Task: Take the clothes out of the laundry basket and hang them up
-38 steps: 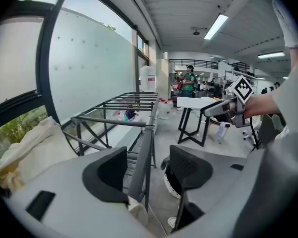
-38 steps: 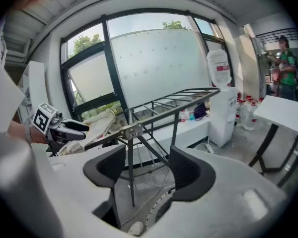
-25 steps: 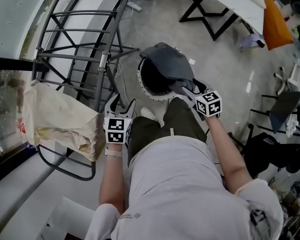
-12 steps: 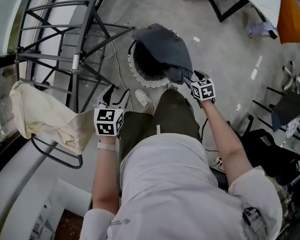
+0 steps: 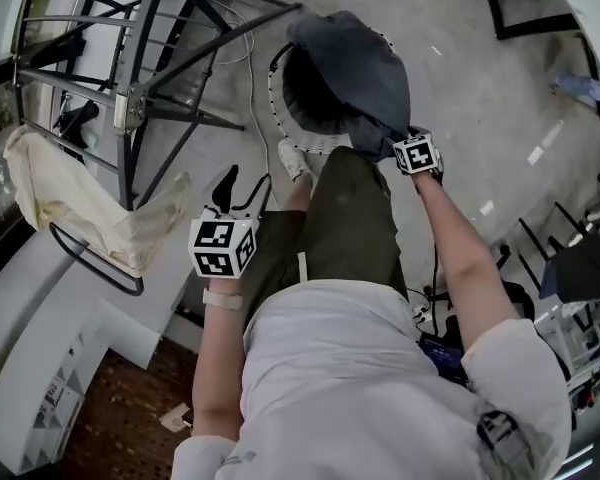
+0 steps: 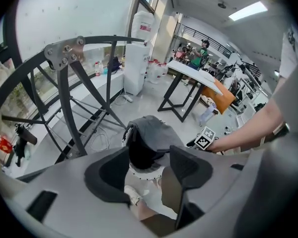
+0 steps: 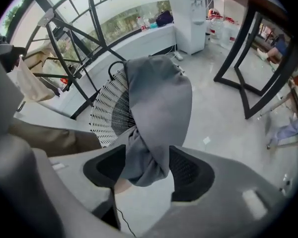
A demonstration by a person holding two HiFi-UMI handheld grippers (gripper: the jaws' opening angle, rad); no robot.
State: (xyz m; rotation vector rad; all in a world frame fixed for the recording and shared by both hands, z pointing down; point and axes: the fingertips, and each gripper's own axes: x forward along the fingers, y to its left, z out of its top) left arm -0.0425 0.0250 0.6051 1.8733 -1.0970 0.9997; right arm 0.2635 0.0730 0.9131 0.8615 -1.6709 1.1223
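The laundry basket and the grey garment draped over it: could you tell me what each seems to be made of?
Laundry basket: probably white plastic with a matt finish; its wall is a stiff grid of small holes. Grey garment: soft, matt knit fabric, perhaps cotton jersey; it folds and bunches thickly and shows no sheen.

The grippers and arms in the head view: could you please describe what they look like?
The left gripper and right gripper have dark jaws and white cubes with black square markers. The person wears a light short-sleeved shirt, with a pale left wristband.
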